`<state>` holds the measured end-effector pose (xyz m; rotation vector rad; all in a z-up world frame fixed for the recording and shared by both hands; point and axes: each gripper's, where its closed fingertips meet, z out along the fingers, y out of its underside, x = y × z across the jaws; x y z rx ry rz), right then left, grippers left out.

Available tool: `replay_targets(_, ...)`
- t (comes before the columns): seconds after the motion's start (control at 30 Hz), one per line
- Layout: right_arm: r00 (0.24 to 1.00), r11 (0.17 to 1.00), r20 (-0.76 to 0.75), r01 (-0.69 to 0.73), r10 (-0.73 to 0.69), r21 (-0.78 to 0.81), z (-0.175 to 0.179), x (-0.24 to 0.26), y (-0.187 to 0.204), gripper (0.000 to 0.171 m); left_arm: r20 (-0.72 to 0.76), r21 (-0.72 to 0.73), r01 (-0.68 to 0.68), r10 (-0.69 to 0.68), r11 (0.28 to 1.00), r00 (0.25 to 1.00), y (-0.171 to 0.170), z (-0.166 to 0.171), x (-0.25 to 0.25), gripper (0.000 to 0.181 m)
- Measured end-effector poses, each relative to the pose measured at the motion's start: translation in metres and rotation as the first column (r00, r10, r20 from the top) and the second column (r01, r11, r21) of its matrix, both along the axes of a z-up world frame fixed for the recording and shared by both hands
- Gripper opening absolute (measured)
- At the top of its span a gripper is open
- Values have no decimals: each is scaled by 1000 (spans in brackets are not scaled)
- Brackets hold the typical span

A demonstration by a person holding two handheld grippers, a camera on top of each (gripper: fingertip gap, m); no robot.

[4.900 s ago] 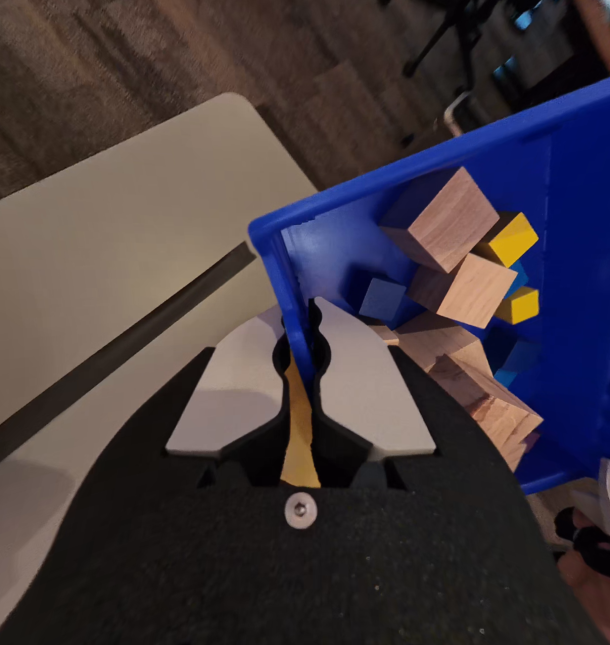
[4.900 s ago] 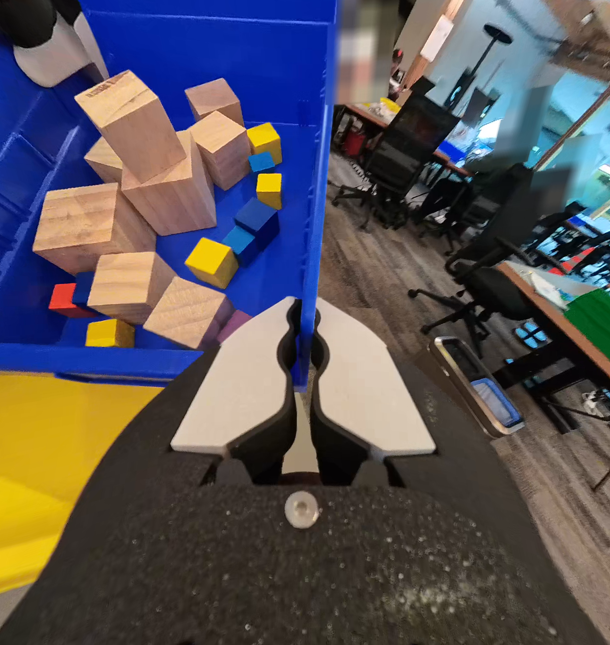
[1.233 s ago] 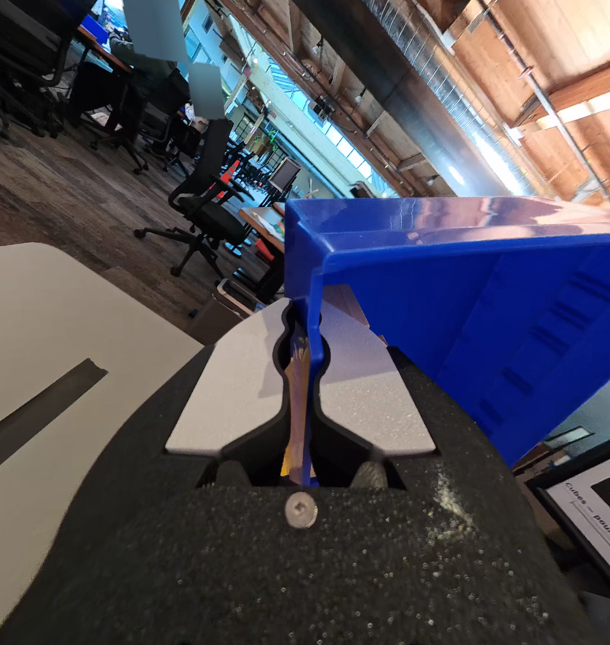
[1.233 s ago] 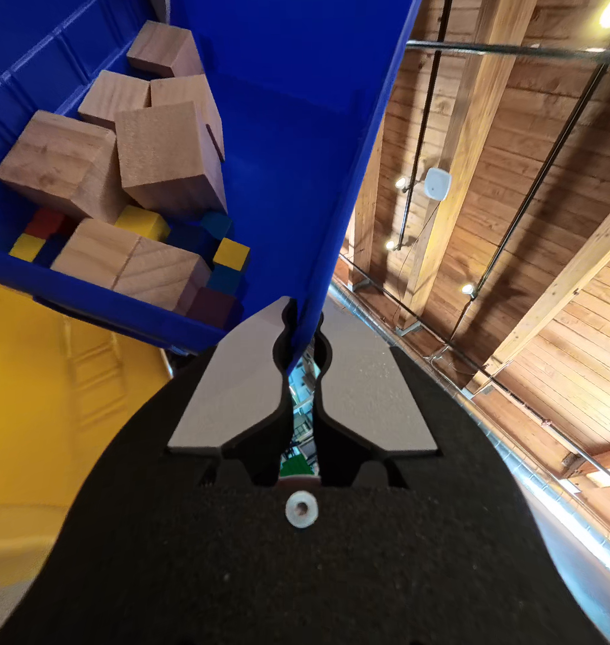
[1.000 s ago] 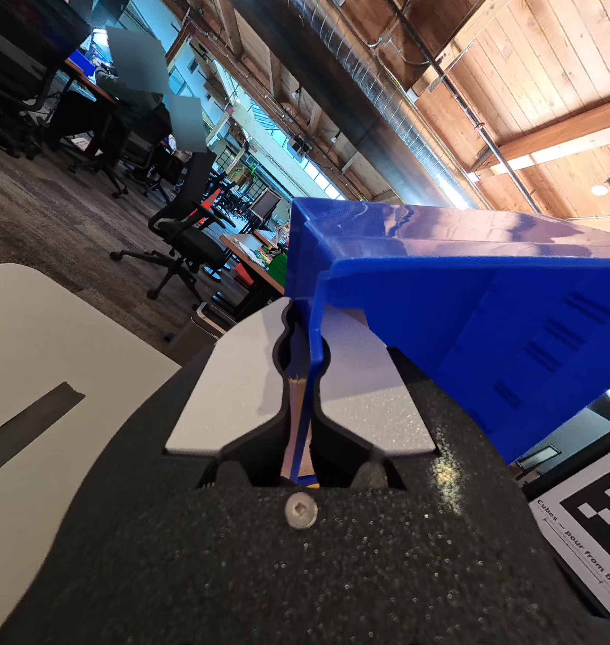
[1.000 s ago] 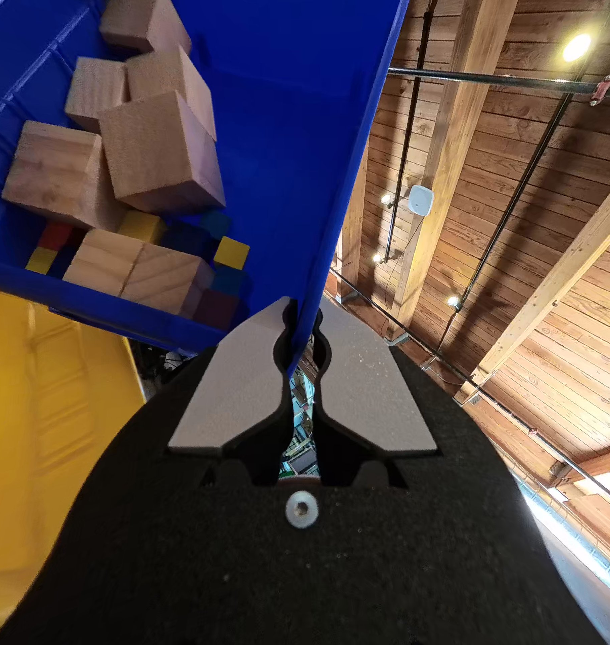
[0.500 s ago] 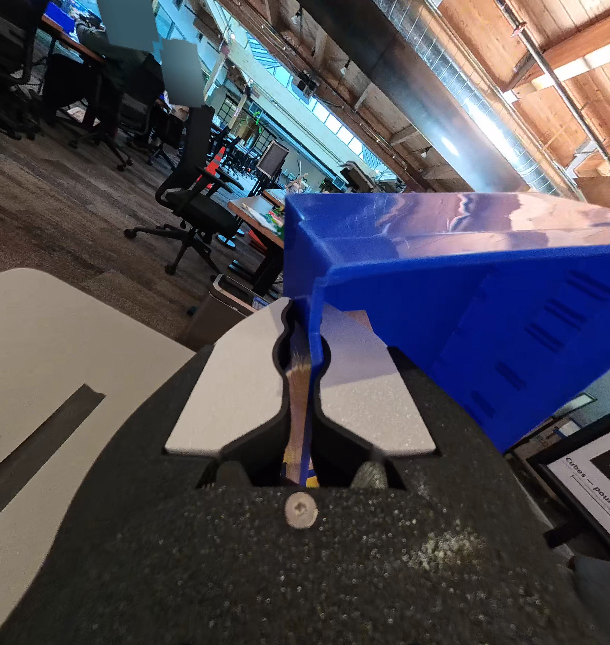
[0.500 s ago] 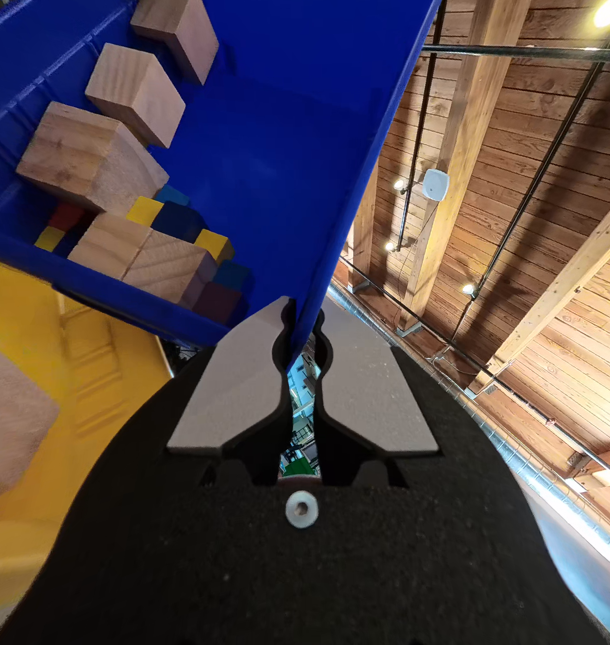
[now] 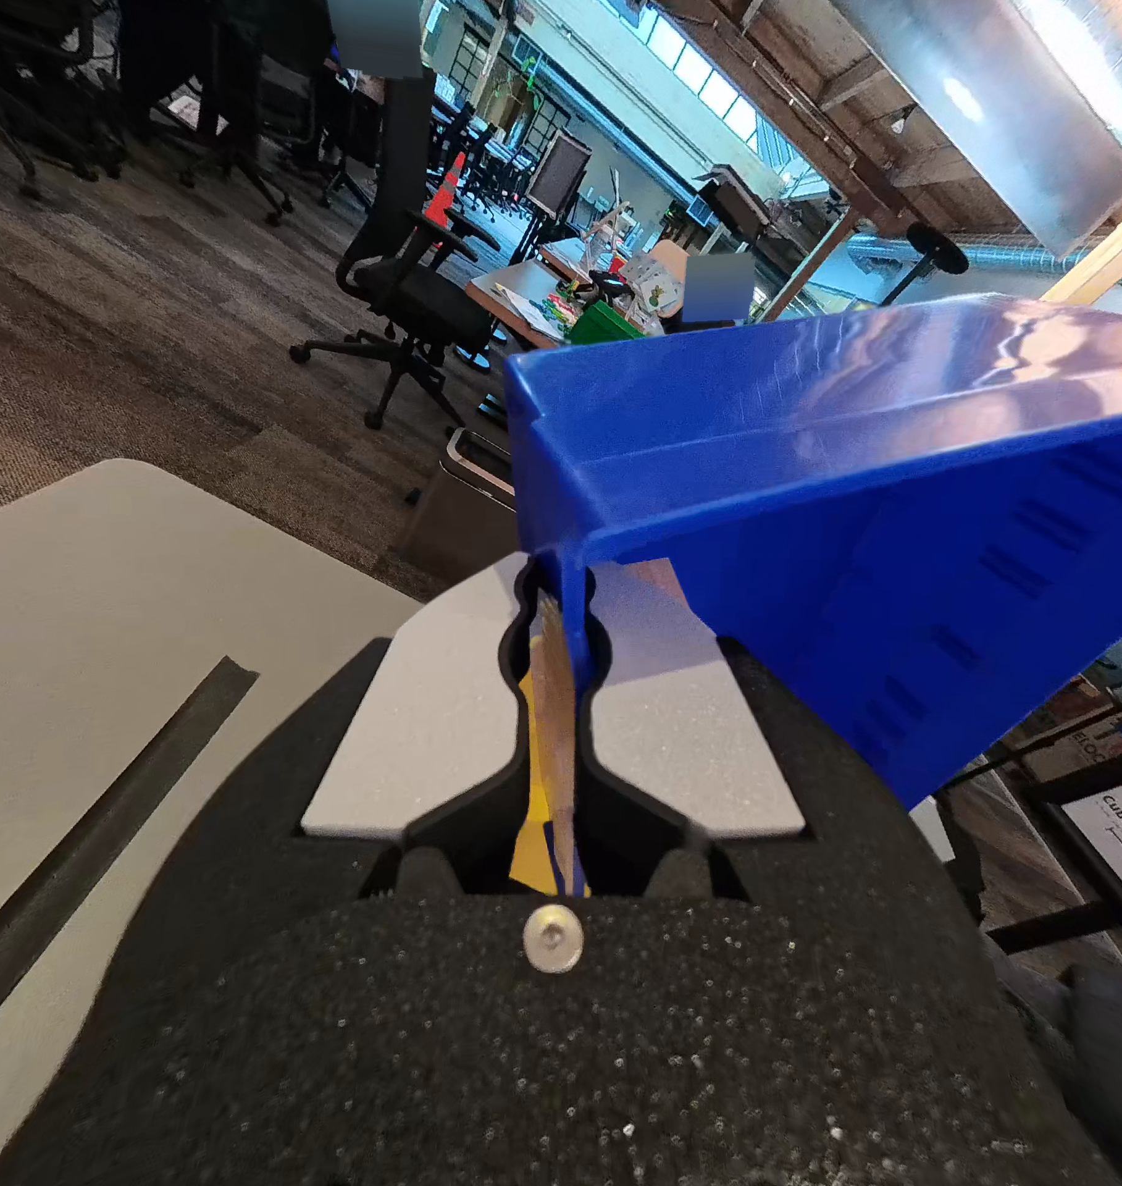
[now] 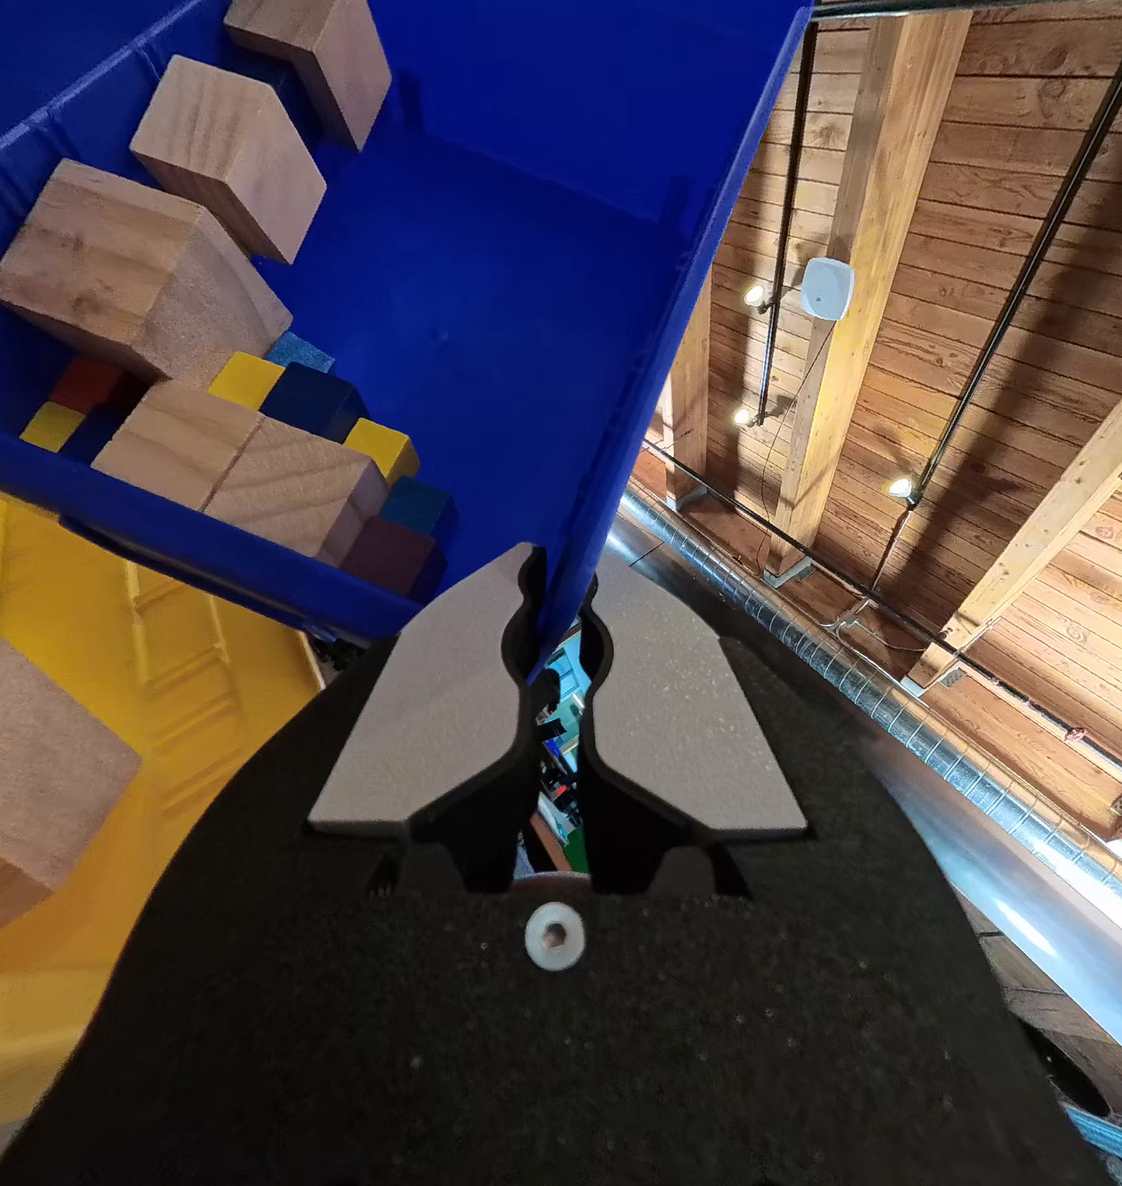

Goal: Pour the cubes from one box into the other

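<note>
- Both grippers point upward: the right wrist view looks up at wooden ceiling beams [image 10: 866,224], and the left wrist view looks across a white table [image 9: 128,610] toward office chairs [image 9: 410,282].
- Nearly closed, the left gripper [image 9: 561,590] pinches a thin wall of the blue box [image 9: 866,513] at the middle of the frame; the box fills the right half, seen from outside, tilted.
- Between the left fingers [image 9: 417,719] a strip of yellow and wood colour shows, but I cannot tell what it is.
- Nearly closed too, the right gripper [image 10: 555,577] clamps the other blue wall [image 10: 673,321], which runs from the centre to the top of the frame.
- Inside the box, in the upper left of the right view, several large wooden cubes [image 10: 224,154] lie against the low side.
- Small coloured cubes [image 10: 378,443], yellow, blue, red and dark purple, are packed among them at the lower rim [image 10: 192,532].
- Under this rim, at the left of the frame, is the yellow box [image 10: 160,674].
- One big wooden cube [image 10: 25,757] is at the left edge, in front of the yellow box, slightly blurred.
</note>
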<state>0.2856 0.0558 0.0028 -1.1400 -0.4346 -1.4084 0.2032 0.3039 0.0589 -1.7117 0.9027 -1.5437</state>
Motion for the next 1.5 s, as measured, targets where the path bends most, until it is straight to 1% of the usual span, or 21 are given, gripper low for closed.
replay_targets(0.1, 1000, 1000, -2, 5, -5, -2, 0, 3, -1, 7, 0, 4, 7, -7, 1000, 1000, 1, 1, -3, 12)
replay_targets(0.17, 1000, 1000, -14, 11, -11, 0, 0, 7, -3, 7, -1, 1, -15, 15, 1000, 1000, 9, 4, -9, 11)
replay_targets(0.2, 1000, 1000, -19, 8, -8, -2, -1, 8, -3, 7, -22, 12, -21, 21, 1000, 1000, 13, 1, -12, 11)
replay_targets(0.27, 1000, 1000, -13, -3, 3, 2, 0, 4, -2, 7, -113, 69, -56, 64, 996, 992, 20, -13, -12, 5)
replay_targets(0.3, 1000, 1000, -9, 6, -6, -8, -1, 1, 0, 6, -117, 74, -68, 76, 995, 990, 22, -14, -13, 5)
replay_targets(0.4, 1000, 1000, 16, -5, 6, -25, -7, -3, 4, 7, -92, 68, -64, 70, 996, 993, 26, -4, -14, 4)
replay_targets(0.47, 999, 1000, 41, -6, 7, -24, -8, -6, 4, 8, -87, 96, -50, 59, 994, 994, 25, 7, -13, 4)
replay_targets(0.57, 999, 1000, 40, -4, 4, -10, -5, -4, 1, 8, -84, 138, -33, 45, 990, 995, 21, 15, -10, 5)
replay_targets(0.63, 998, 1000, 61, -3, 3, 1, -1, -3, -3, 8, -59, 159, -19, 29, 987, 998, 18, 19, -10, 5)
replay_targets(0.73, 997, 1000, 78, -1, -1, 23, 8, -5, -8, 7, -2, 145, -12, 12, 989, 1000, 14, 24, -11, 5)
replay_targets(0.9, 998, 1000, 68, 16, -17, 4, 4, -3, -7, 7, -8, 98, -16, 17, 995, 1000, 17, 10, -4, 5)
replay_targets(1.0, 995, 1000, 95, 29, -29, -3, 3, -5, -9, 7, 8, 85, 23, -24, 996, 1000, 19, 3, 3, 5)
replay_targets(1.13, 989, 999, 140, 42, -43, 9, 9, -7, -12, 7, 96, 87, 73, -82, 994, 992, 21, 1, 8, 5)
replay_targets(1.33, 979, 999, 200, 45, -48, 18, 16, -21, -12, 6, 188, 47, 79, -87, 996, 978, 22, 1, -1, 4)
replay_targets(1.43, 970, 999, 241, 31, -40, 40, 28, -29, -13, 6, 250, 24, 77, -80, 997, 965, 22, 6, -13, 4)
replay_targets(1.5, 966, 999, 256, 16, -29, 52, 37, -29, -12, 5, 287, -9, 67, -61, 998, 956, 24, 4, -18, 4)
